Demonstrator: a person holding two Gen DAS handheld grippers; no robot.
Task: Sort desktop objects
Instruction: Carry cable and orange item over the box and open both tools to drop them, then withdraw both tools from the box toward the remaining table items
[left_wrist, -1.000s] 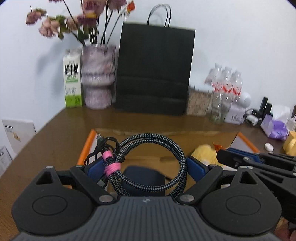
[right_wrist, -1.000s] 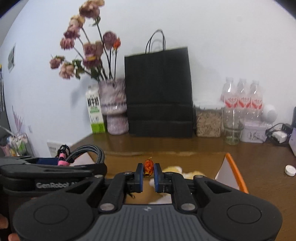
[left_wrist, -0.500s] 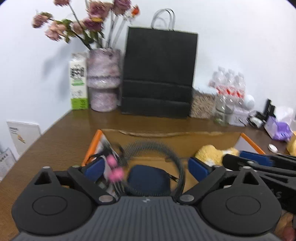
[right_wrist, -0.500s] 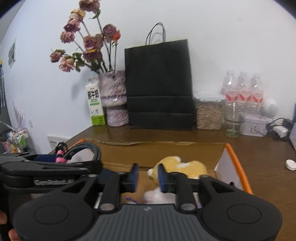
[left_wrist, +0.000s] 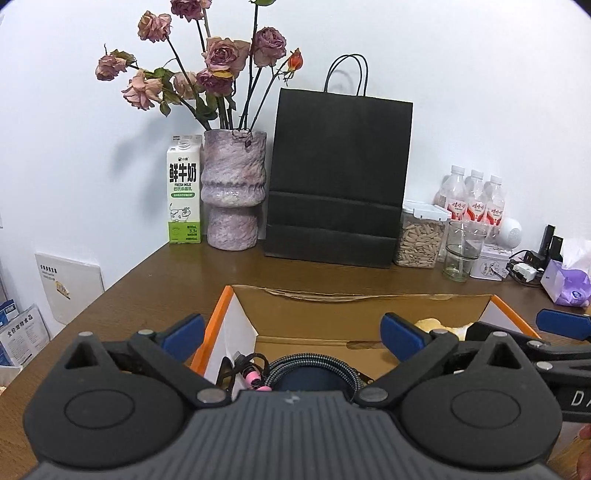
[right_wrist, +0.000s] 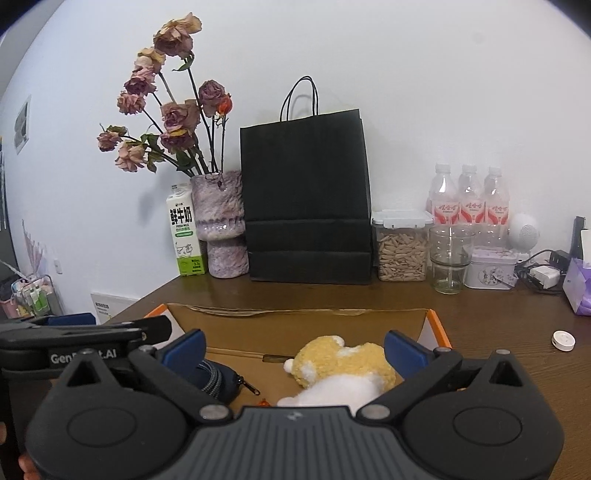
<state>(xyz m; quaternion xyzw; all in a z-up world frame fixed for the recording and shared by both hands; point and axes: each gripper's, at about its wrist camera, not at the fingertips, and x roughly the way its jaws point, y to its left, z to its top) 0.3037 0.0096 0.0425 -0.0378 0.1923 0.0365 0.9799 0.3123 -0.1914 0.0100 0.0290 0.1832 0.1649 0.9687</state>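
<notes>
Both loads look delivered: the left gripper stands wide and empty, the coiled braided cable below its jaws in the cardboard box. The right gripper, just opened wide, hangs over the plush toy and a small orange item. The white cap waits on the surface, right of the jaws.
</notes>
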